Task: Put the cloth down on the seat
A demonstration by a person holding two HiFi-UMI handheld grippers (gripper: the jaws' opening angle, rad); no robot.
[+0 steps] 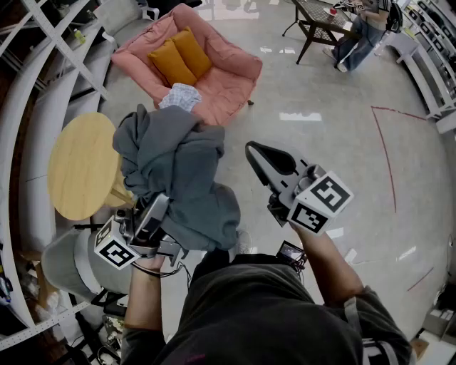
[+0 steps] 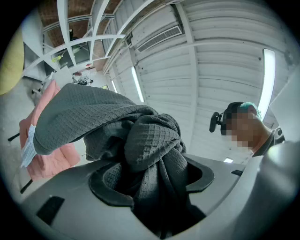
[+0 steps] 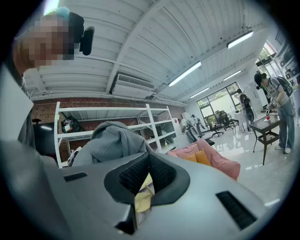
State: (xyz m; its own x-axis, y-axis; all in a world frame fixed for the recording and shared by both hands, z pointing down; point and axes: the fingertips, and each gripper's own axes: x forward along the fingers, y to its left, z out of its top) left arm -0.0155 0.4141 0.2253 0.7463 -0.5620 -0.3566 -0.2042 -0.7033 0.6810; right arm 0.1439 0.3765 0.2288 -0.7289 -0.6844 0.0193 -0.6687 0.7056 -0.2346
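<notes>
A big grey waffle-weave cloth point(image 1: 178, 171) hangs bunched in the air, and my left gripper point(image 1: 162, 208) is shut on its lower folds. In the left gripper view the cloth point(image 2: 140, 140) fills the gap between the jaws of the left gripper point(image 2: 152, 183) and hides the pads. The pink seat point(image 1: 214, 78) stands on the floor just beyond the cloth, with orange cushions point(image 1: 182, 57) and a small white patterned cloth point(image 1: 182, 96) on it. My right gripper point(image 1: 256, 151) is to the right of the cloth, level, apart from it. Its jaws point(image 3: 146, 161) meet at the tips with nothing held.
A round wooden table point(image 1: 78, 167) stands left of the cloth. White shelving point(image 1: 43, 43) runs along the left wall. A dark side table point(image 1: 320, 21) and a seated person point(image 1: 360, 36) are at the far right. Red tape point(image 1: 385, 150) marks the glossy floor.
</notes>
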